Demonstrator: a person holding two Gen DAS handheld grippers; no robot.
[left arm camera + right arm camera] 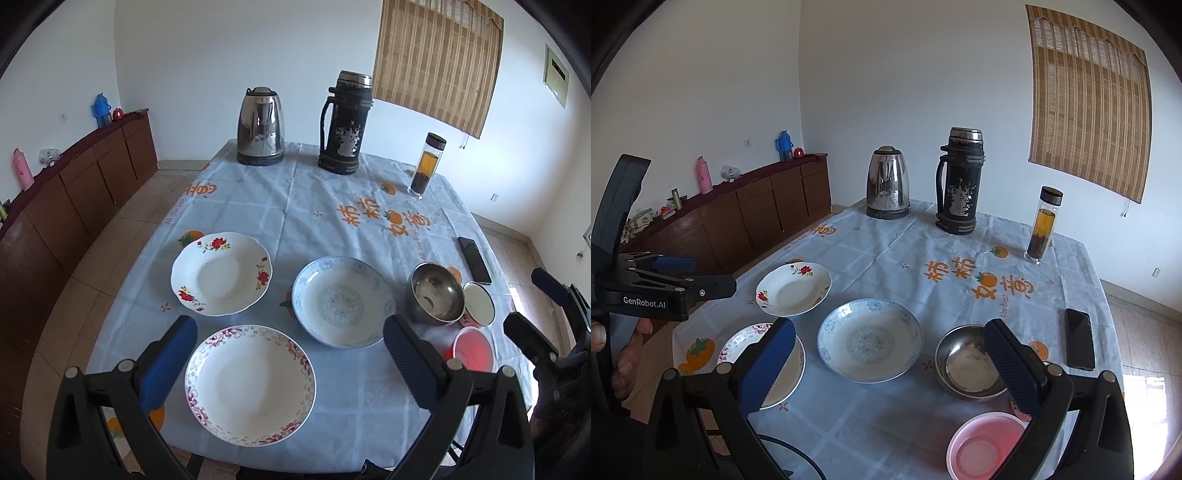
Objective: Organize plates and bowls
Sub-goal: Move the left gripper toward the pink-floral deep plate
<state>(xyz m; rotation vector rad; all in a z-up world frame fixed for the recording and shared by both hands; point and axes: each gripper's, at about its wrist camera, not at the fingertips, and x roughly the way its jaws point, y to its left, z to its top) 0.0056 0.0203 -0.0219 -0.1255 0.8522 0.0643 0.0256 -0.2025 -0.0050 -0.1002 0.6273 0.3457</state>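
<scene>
Both tongs hang above the near edge of the bench (pixel 258 206), spread wide and holding nothing. The left tongs (pixel 291 365) have blue pads (pixel 168 363) on either side of the pink-flowered plate (pixel 250 384), above it and not touching. The right tongs (pixel 890 369) hover over the near right part of the bench; a hand (pixel 624 354) grips the handle of the left tool at the left edge of the right wrist view.

Nearest the front edge sit the pink-flowered plate on the left and the pink plastic bowl (pixel 988 445) toward the near right corner. Just behind the pink bowl stand the steel bowl (pixel 969 363) and, touching it on its right, a small white bowl with a dark rim (pixel 479 303). The blue-patterned plate (pixel 870 339) lies in the middle, close beside the steel bowl but apart from it. Behind the pink-flowered plate, near the left edge, lies the red-flowered plate (pixel 221 273). All three plates and all the bowls sit singly, none stacked.

A dark phone (pixel 1079 339) lies along the right edge. Farther back near the right edge stands a glass bottle (pixel 1042 225) of amber drink. At the far edge stand a steel kettle (pixel 888 182) and a tall black flask (pixel 958 181), side by side and upright. A brown cabinet (pixel 757 206) runs along the wall to the left.
</scene>
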